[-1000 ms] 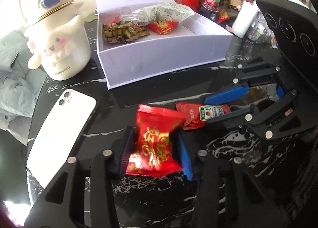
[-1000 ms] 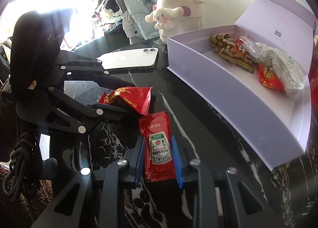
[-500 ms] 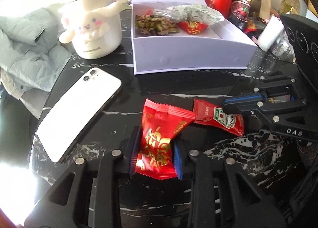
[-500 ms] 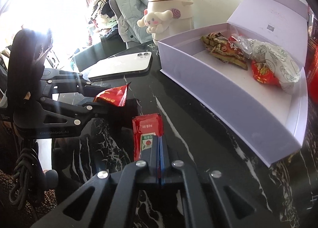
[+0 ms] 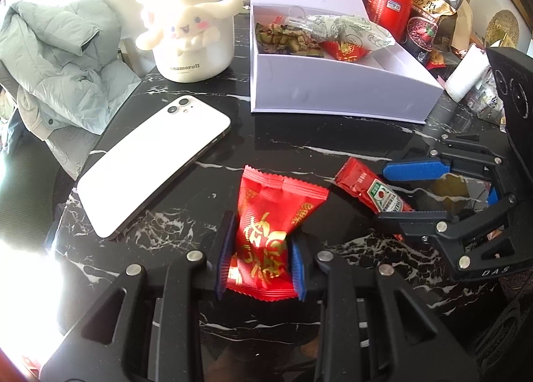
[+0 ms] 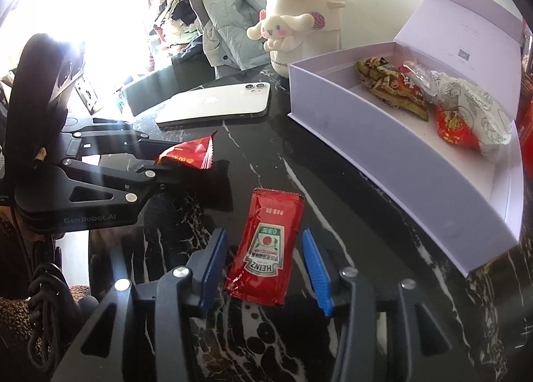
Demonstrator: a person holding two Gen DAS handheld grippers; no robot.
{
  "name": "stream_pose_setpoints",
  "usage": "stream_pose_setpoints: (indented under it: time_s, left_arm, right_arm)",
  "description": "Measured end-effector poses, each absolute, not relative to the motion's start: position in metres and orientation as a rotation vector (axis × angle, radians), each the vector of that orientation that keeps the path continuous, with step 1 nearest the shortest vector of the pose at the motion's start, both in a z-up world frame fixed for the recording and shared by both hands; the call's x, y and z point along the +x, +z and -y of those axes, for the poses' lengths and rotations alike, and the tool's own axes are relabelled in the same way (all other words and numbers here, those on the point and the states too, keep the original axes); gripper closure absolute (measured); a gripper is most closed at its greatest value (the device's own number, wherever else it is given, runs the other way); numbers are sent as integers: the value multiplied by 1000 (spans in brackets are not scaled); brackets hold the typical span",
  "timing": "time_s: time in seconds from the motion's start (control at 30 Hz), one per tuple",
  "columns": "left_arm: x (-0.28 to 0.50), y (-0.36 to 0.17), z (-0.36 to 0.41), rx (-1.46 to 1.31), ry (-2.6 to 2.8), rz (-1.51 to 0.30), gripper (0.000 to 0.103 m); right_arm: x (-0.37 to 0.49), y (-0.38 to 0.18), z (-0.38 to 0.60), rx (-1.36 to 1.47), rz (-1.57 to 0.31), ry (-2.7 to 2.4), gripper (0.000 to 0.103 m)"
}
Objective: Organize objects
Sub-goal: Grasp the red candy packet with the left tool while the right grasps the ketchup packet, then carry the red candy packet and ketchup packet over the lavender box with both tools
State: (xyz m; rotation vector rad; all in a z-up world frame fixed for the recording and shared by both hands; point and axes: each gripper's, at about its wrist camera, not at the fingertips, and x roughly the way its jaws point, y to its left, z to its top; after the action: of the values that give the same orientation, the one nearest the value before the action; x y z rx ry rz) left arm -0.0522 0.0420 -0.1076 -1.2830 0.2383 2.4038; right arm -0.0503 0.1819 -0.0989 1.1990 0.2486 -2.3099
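My left gripper [image 5: 260, 257] is shut on a red snack packet [image 5: 266, 225] with gold lettering, its blue pads pinching the packet's lower half just above the black marble table. That packet [image 6: 188, 157] also shows in the right wrist view, held in the left gripper [image 6: 173, 167]. A red Heinz ketchup sachet [image 6: 266, 245] lies flat on the table between the blue pads of my right gripper [image 6: 265, 268], whose jaws are opening and do not touch it. In the left wrist view the sachet [image 5: 369, 188] lies beside the right gripper [image 5: 399, 192].
An open lavender box [image 5: 333, 95] holding several wrapped snacks stands at the back. A white phone [image 5: 153, 162] lies to the left, a cream character jug [image 5: 190, 32] behind it, a grey jacket [image 5: 56, 58] at the far left. Red tins and snack bags [image 5: 419, 5] crowd the back right.
The right gripper closed over the ketchup sachet, then opened, and the sachet now lies free between its pads. The left gripper tightened on the red packet and rolled, keeping hold.
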Motion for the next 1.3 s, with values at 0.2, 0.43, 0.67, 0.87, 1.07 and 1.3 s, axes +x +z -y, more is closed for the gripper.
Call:
stream_pose_setpoints:
  time_s: [0.2,0.43,0.67,0.87,1.07,1.3]
  left_arm:
    - [-50,-109,-38,-1272,2432,-254,75]
    - [-49,-107,-33,-1288,2444,-205,75]
    - [-45,-98,-25,-1277,2472,-174,75]
    - [-46,-92,-21,-1259,2487,-187,76]
    - [-48,-97,-20,-1245,2481,-163,75]
    - [-53,-109,-22,-1315,2463,-191,73]
  right_arm:
    - [-48,-100,-179,1181,-319,-2327,79]
    - [-53,-97,-184,1196,-223,-2289,86]
    - [-51,-82,-175,1142,-214,-2267,86]
    - [-54,-73,-166,1116,-249,-2270,86]
    - [-53,-78,-166,1136,-238,-2255,86]
    - [-53,-88,-162,1159,-261,-2237,85]
